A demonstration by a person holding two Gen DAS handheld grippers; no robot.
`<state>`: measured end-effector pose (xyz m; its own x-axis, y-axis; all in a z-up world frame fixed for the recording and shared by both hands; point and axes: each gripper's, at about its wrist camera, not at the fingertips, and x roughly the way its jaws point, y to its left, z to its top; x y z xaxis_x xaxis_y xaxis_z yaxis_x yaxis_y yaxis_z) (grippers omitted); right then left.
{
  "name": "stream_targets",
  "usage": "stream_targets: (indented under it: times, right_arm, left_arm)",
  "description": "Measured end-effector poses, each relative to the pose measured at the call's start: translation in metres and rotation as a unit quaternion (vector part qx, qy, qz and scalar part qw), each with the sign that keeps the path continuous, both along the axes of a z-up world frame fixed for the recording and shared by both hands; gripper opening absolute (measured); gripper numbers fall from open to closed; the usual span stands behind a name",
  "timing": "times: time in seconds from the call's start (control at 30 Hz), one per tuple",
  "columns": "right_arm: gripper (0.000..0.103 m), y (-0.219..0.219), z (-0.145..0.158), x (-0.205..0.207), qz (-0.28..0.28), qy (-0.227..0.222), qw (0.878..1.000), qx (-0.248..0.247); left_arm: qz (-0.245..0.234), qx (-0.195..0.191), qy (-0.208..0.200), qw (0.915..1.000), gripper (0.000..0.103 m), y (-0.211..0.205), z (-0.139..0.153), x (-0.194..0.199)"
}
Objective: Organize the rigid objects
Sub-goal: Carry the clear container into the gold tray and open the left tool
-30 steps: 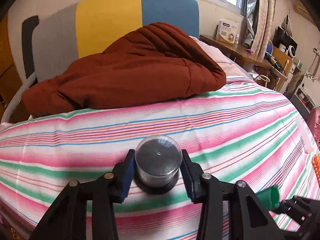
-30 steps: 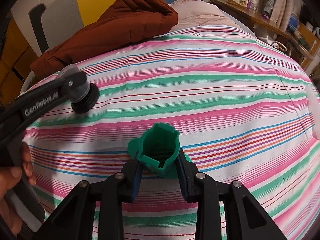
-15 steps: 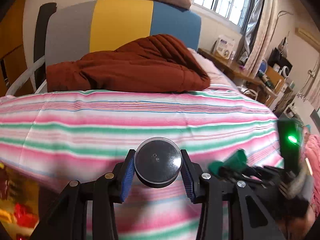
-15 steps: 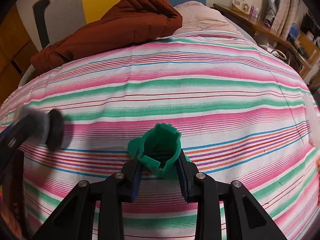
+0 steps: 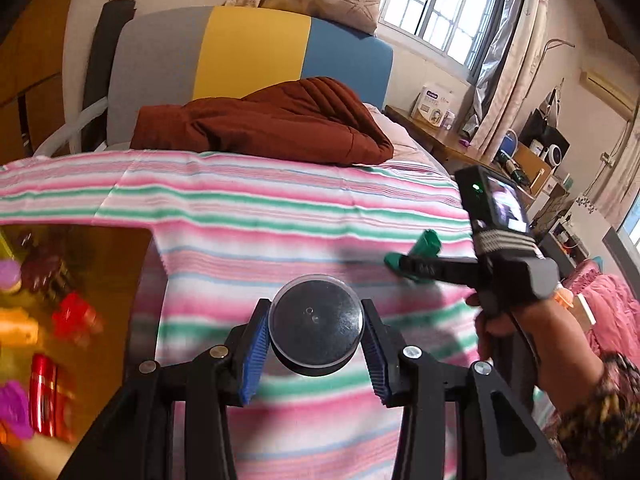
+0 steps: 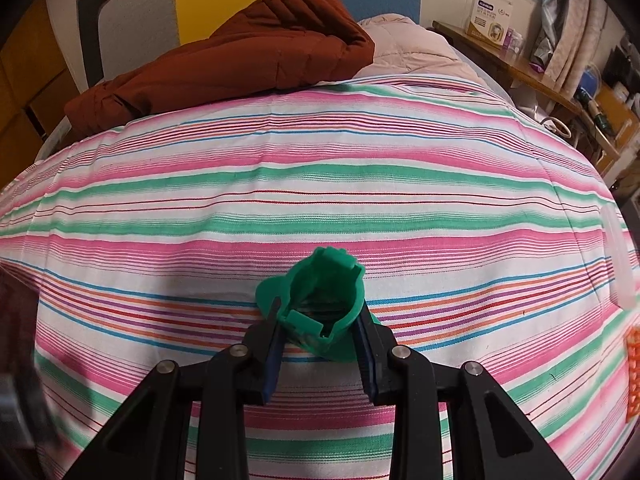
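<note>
We see a round clear-topped container with a dark base clamped between the blue pads of the left gripper; its jaws stand partly apart and press on the container's two sides, holding it clear of the striped bedsheet, near the sheet's left edge. To the right in the left wrist view, the right gripper grips a green plastic piece, carried by a hand with a patterned sleeve. In the right wrist view that green plastic piece is a hollow cup-like shape, open side toward the camera, pinched between the narrowly parted jaws of the right gripper just above the sheet.

Beyond the bed's left edge, low in the left wrist view, lie blurred bright toys, among them a red one and a red can. At the far end of the bed a rust-brown quilted jacket lies against a grey, yellow and blue headboard. An orange lattice item sits at the sheet's right edge.
</note>
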<state>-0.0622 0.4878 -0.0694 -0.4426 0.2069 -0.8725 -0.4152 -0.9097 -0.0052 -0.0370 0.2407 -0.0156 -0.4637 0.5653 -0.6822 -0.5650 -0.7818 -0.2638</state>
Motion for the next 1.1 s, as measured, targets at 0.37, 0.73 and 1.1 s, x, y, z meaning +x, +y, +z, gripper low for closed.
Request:
stream_targets:
  times: [0.37, 0.73, 1.1]
  right_arm:
    - [0.032, -0.001, 0.000, 0.003, 0.010, 0.005, 1.000, 0.008]
    - [0.032, -0.007, 0.001, 0.007, 0.015, 0.005, 1.000, 0.022]
    - [0.032, -0.015, 0.004, 0.012, 0.023, 0.017, 0.999, 0.016]
  left_arm:
    - [0.011, 0.026, 0.015, 0.9995, 0.043, -0.066, 0.023, 0.049]
    - [0.092, 0.019, 0.029, 0.9952, 0.043, -0.156, 0.033, 0.053]
    - [0.137, -0.048, 0.002, 0.9894, 0.043, -0.206, -0.004, 0.046]
